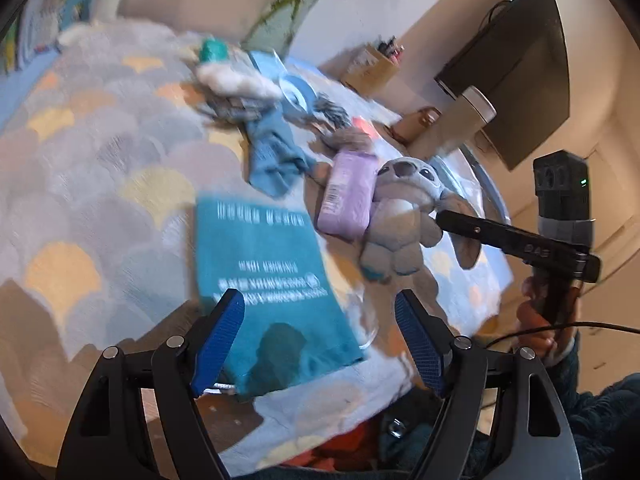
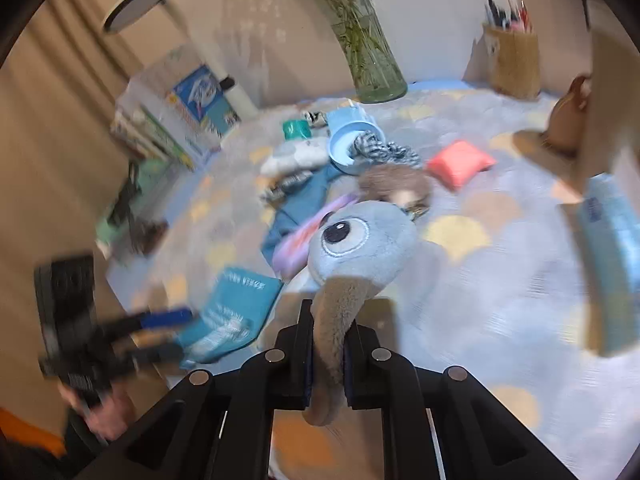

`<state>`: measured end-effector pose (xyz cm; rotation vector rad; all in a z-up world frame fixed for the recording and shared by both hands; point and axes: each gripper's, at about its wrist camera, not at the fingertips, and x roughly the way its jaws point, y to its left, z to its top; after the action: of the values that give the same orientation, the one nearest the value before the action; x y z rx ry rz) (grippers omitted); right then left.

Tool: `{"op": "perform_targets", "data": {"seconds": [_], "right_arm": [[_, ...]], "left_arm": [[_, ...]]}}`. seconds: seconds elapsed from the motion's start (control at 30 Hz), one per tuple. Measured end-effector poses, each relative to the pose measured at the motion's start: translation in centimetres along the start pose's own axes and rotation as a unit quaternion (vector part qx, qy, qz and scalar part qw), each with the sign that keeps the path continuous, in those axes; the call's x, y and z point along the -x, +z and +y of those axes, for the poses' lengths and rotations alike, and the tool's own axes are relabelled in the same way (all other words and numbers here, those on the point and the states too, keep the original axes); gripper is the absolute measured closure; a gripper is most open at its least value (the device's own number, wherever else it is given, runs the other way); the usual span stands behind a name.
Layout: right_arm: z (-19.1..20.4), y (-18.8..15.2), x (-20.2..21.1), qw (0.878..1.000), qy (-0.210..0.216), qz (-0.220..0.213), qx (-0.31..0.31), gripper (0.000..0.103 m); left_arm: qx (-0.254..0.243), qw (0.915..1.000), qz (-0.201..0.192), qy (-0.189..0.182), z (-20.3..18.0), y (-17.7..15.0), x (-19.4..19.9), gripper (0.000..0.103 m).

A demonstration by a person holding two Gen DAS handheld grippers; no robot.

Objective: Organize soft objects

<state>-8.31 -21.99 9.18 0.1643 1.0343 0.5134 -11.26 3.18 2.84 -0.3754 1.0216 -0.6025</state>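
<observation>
- While both views are smeared by blur, the left gripper (image 1: 320,336) shows its ribbed blue fingers (image 1: 219,338) spread wide with nothing between them, hovering over a flat teal packet (image 1: 264,276) printed with white text.
- Beneath everything lies a fuzzy tablecloth (image 1: 100,168) patterned in grey, yellow and peach scallops.
- Further along, crumpled blue cloth (image 1: 272,160) lies beside a smooth lilac pouch (image 1: 347,194), which touches the plush toy.
- That plush toy (image 2: 362,244), near the middle of the table, is soft and blue-grey, with a round head, a large embroidered dark eye and long floppy ears lined in taupe.
- On the right, the right gripper (image 2: 328,360) is clenched on one ear (image 2: 334,332) of the toy, the fur pinched between its black fingers.
- Behind sit a pale blue bowl (image 2: 348,140) with knotted rope (image 2: 384,152) and a coral cushion (image 2: 458,164).
</observation>
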Motion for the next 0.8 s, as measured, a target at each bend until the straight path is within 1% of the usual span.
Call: {"op": "perform_targets", "data": {"seconds": [0.03,0.1,0.13,0.17,0.2,0.23,0.27,0.3,0.33,0.37,0.4,0.43,0.47,0.5,0.53,0.57,0.6,0.67,0.77,0.8], "right_arm": [[-0.5,-0.3,0.3,1.000,-0.023,0.011,0.011,0.092],[-1.9,-0.4,0.3,0.997,-0.066,0.023,0.014,0.092],[-2.9,-0.1,0.1,0.997,-0.079,0.024,0.008,0.092],[-4.0,0.2,-0.1,0.996,-0.088,0.027,-0.003,0.092],[-4.9,0.6,-0.3,0.995,-0.098,0.028,-0.021,0.090],[-5.6,0.9,-0.4,0.994,-0.100,0.027,-0.035,0.090],[-6.1,0.9,-0.2,0.995,-0.088,0.022,-0.051,0.089],[-6.5,0.7,0.1,0.995,-0.076,0.018,-0.060,0.085],[-6.5,0.5,0.3,0.995,-0.065,0.016,-0.068,0.069],[-6.5,0.2,0.4,0.995,-0.057,0.013,-0.077,0.053],[-6.3,-0.1,0.6,0.995,-0.052,0.000,-0.082,0.028],[-6.2,-0.4,0.9,0.995,-0.049,-0.012,-0.083,0.019],[-6.0,-0.5,1.2,0.995,-0.044,-0.025,-0.084,0.019],[-5.8,-0.4,1.3,0.995,-0.041,-0.029,-0.085,0.019],[-5.8,-0.3,1.4,0.995,-0.038,-0.032,-0.089,0.019],[-5.6,-0.1,1.5,0.994,-0.034,-0.034,-0.093,0.018],[-5.6,0.1,1.3,0.994,-0.035,-0.033,-0.099,0.013],[-5.3,0.5,0.4,0.993,-0.048,-0.023,-0.104,0.011],[-4.6,0.7,-1.9,0.993,-0.067,0.002,-0.100,0.011],[-4.4,0.7,-2.8,0.992,-0.076,0.011,-0.099,0.011]], "left_arm": [[0.004,1.0000,0.007,-0.005,0.1,-0.2,-0.3,0.025],[0.003,0.9999,0.009,0.013,-0.3,-0.2,-1.0,0.025],[-0.003,0.9993,0.010,0.035,-0.5,-0.2,-1.3,0.025],[-0.011,0.9968,0.015,0.077,-0.9,0.0,-1.8,0.025],[-0.018,0.9942,0.013,0.106,-1.3,0.1,-2.0,0.025],[-0.030,0.9909,0.007,0.131,-1.7,0.1,-2.0,0.025],[-0.046,0.9863,0.002,0.159,-2.2,0.0,-2.2,0.025],[-0.054,0.9829,0.002,0.176,-2.4,0.1,-2.3,0.025],[-0.059,0.9805,0.003,0.187,-2.5,0.1,-2.5,0.025],[-0.059,0.9806,0.009,0.187,-2.4,0.3,-2.9,0.025],[-0.055,0.9818,0.013,0.181,-2.1,0.4,-3.2,0.025],[-0.050,0.9825,0.011,0.179,-1.9,0.5,-3.4,0.023],[-0.048,0.9841,0.006,0.171,-1.7,0.7,-3.4,0.019],[-0.045,0.9857,0.007,0.162,-1.6,0.8,-3.5,0.016],[-0.041,0.9876,0.009,0.151,-1.6,0.9,-3.7,0.007],[-0.041,0.9902,0.013,0.133,-1.6,1.0,-4.0,0.001],[-0.044,0.9902,0.016,0.132,-1.8,1.0,-4.3,0.001],[-0.054,0.9867,0.022,0.152,-2.5,0.8,-4.6,0.001],[-0.050,0.9795,0.030,0.193,-3.3,0.4,-4.3,0.001],[-0.053,0.9788,0.034,0.195,-3.5,0.4,-4.4,0.001]]}}
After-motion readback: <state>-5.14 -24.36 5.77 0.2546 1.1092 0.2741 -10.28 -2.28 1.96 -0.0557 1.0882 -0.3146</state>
